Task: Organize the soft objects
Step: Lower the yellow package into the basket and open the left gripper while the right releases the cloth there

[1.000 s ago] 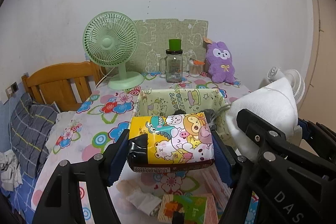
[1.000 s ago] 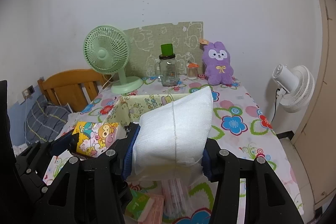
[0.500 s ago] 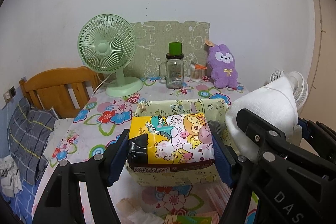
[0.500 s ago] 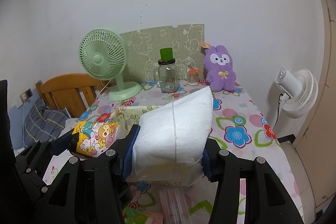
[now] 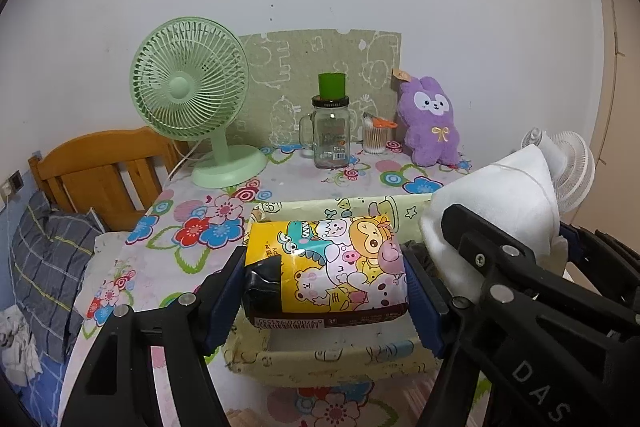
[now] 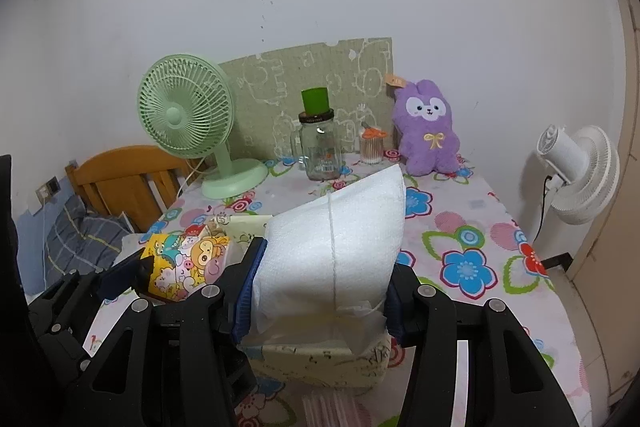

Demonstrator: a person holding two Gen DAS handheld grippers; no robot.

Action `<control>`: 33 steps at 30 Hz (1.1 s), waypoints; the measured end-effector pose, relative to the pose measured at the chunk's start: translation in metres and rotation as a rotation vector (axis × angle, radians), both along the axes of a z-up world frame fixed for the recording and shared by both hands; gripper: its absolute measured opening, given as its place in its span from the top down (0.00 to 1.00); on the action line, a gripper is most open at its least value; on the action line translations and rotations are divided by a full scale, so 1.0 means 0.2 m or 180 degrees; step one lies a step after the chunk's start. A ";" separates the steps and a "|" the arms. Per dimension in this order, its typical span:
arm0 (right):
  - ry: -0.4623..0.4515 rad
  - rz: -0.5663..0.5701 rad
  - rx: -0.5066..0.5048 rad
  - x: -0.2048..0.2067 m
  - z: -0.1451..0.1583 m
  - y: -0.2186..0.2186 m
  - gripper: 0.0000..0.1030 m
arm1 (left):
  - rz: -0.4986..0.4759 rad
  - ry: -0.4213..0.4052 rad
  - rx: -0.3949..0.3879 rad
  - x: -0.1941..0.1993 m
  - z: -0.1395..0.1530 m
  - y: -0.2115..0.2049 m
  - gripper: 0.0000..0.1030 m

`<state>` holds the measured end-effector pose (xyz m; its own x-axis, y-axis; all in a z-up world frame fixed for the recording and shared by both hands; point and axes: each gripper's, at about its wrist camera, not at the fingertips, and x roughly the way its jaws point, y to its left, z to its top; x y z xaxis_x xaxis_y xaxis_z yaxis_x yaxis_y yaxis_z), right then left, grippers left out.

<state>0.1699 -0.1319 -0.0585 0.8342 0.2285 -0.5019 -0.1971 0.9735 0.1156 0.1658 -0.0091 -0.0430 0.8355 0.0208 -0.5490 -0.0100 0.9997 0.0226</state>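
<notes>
My left gripper (image 5: 324, 291) is shut on a yellow cartoon-print tissue pack (image 5: 328, 267) and holds it just above the pale green fabric basket (image 5: 320, 363). My right gripper (image 6: 320, 291) is shut on a white paper-towel pack (image 6: 336, 239) and holds it over the same basket (image 6: 332, 363), to the right of the left gripper. The white pack also shows in the left wrist view (image 5: 496, 211), and the yellow pack in the right wrist view (image 6: 184, 259).
On the floral tablecloth (image 6: 460, 227) at the back stand a green desk fan (image 5: 192, 99), a glass jar with a green cup on top (image 5: 330, 131), a cotton-swab holder (image 5: 376, 135) and a purple plush rabbit (image 5: 432, 123). A white fan (image 6: 580, 175) stands right; a wooden bed frame (image 5: 104, 171) left.
Both grippers have moved forward with their packs. The basket, earlier ahead of the packs, now lies directly under them. The items at the front of the table have slid out of view.
</notes>
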 end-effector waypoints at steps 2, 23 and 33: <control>0.0006 0.0004 -0.0010 0.01 -0.01 0.00 0.46 | -0.0014 0.0025 -0.0015 0.02 -0.01 0.01 0.27; 0.0314 0.0014 -0.0136 0.21 -0.21 0.07 0.43 | -0.0075 0.0445 0.0014 0.18 -0.22 0.02 0.12; 0.0295 0.0025 -0.0203 0.25 -0.21 0.09 0.34 | -0.0120 0.0507 0.0025 0.22 -0.22 0.03 0.10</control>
<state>0.2199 -0.1148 -0.1007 0.7818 0.2000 -0.5906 -0.1962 0.9780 0.0715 0.2097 -0.0027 -0.0865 0.7382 -0.0039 -0.6745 0.0317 0.9991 0.0288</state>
